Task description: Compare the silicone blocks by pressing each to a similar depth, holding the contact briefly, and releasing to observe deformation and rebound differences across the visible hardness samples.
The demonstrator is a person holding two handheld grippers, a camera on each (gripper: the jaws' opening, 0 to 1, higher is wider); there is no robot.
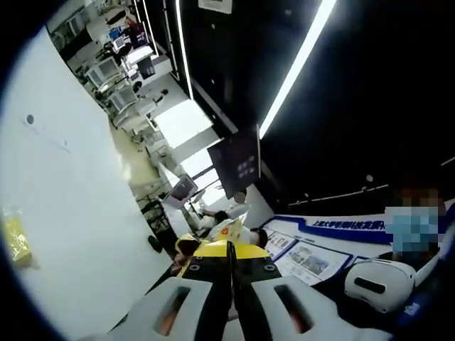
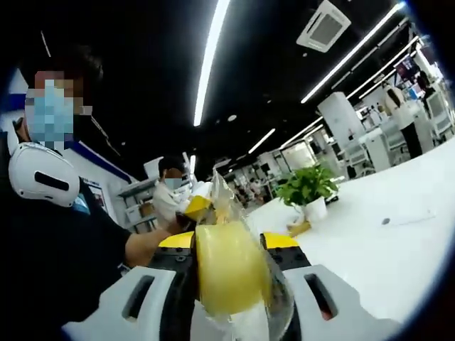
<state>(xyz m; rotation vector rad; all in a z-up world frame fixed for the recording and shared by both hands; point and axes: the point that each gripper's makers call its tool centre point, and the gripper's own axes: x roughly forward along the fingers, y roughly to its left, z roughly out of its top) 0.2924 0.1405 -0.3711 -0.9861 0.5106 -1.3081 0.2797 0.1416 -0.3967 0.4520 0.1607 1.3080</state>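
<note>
A yellow silicone block (image 2: 229, 268) in a clear plastic bag (image 2: 222, 193) sits between the jaws of my right gripper (image 2: 231, 273), which is shut on it. The bag's top sticks up past the jaw tips. My left gripper (image 2: 197, 207) shows just beyond, at the bag's upper edge, with a hand (image 2: 151, 246) behind it. In the left gripper view my left gripper (image 1: 229, 247) has its jaws pressed together, pinching a crinkled yellowish piece of the bag (image 1: 229, 230). A small yellow packet (image 1: 15, 239) lies on the white table (image 1: 78, 213) at the far left.
A person wearing a white headset (image 2: 41, 175) stands close on the left of the right gripper view, and the headset (image 1: 379, 283) also shows at the lower right of the left gripper view. A potted plant (image 2: 307, 189) stands on the white table (image 2: 384, 249). Posters (image 1: 306, 257) hang behind.
</note>
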